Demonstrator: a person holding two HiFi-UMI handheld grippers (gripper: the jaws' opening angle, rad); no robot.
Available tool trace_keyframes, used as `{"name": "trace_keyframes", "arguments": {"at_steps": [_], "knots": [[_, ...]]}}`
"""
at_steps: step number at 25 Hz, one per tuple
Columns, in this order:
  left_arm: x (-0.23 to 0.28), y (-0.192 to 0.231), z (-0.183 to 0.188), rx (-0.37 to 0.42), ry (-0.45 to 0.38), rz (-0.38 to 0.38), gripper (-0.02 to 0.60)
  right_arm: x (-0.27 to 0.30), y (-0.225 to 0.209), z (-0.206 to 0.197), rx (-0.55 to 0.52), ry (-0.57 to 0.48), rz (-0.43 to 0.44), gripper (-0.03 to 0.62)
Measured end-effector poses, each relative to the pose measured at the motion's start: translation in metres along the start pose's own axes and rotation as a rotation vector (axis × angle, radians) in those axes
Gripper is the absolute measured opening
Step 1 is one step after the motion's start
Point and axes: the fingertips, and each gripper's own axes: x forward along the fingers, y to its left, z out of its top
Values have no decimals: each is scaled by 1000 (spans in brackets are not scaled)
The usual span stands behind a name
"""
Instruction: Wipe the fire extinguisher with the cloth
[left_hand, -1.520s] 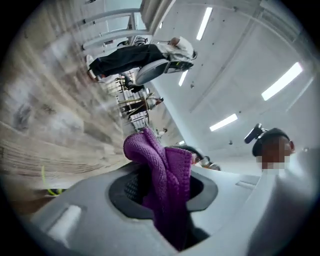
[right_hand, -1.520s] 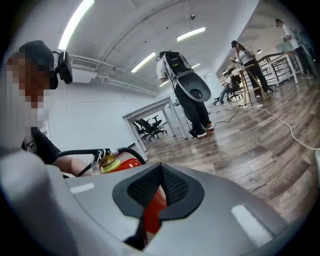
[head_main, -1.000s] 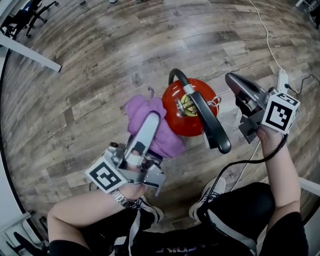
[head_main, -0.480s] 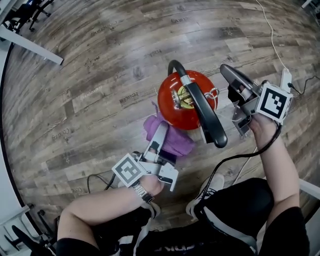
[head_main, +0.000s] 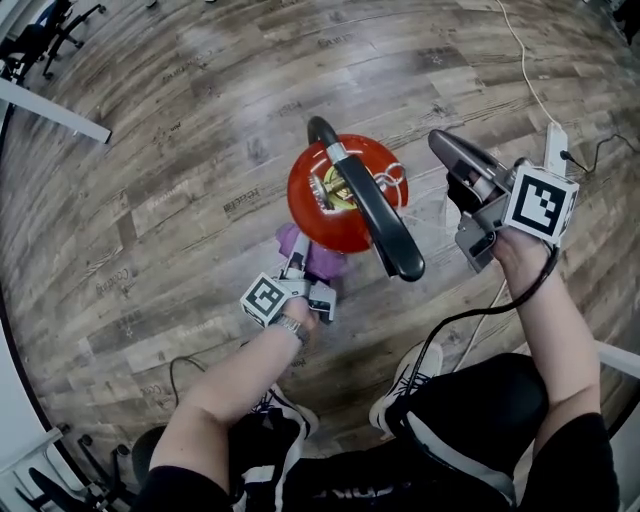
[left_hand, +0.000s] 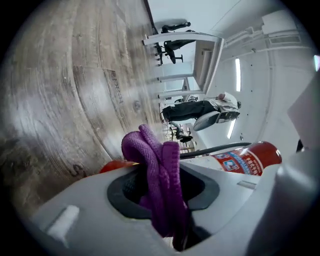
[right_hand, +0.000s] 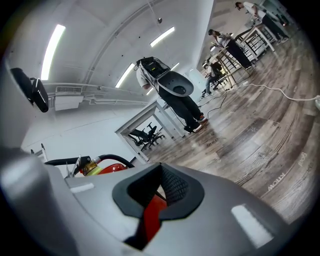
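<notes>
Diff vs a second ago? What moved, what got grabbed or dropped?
The left gripper went down the side of the fire extinguisher, taking the purple cloth with it. Its jaws have just been closing a little, with the cloth clamped between them. Nothing was let go. The right gripper stayed shut and empty beside the extinguisher, which kept standing.

No wording can be read for certain. The fire extinguisher (left_hand: 256, 154) has a white label (left_hand: 235, 161) on its red body, with a blue square and lines of print too small to make out. Planks of the wooden floor (head_main: 200, 130) carry dark stamped words left of the extinguisher and farther off, all blurred. One stamp (right_hand: 276, 183) at the right in the right gripper view is just as unclear. The marker cubes (head_main: 541, 203) show only black-and-white square patterns.
</notes>
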Motion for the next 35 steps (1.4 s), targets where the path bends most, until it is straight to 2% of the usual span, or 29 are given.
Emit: {"name": "trace_keyframes", "arguments": {"at_steps": [4,7,10,13,17,22,26,30,33,35], "knots": [[3,37,-1,100,40,101,138,-8,1,-1,-2,-2,-7,5],[4,50,-1,142,54,147,138,-13,3,-4,-7,6,-14,5],[5,51,-1,165,69,161,136,-20,3,-4,-13,6,-23,5],[8,32,3,171,145,132,117,-27,4,0,-15,-10,-23,5],[27,-51,12,183,336,-58,117,-31,13,10,-17,-41,3,5],[38,-181,25,277,558,-311,123,-33,25,18,-13,-68,24,5],[37,-273,32,271,664,-526,123,-43,34,28,-37,-92,25,5],[23,-345,32,300,733,-679,123,-58,54,34,-87,-98,64,6],[14,-398,23,348,771,-793,123,-63,78,48,-155,-119,107,6],[11,-429,10,420,787,-842,123,-64,104,64,-192,-132,158,29]]}}
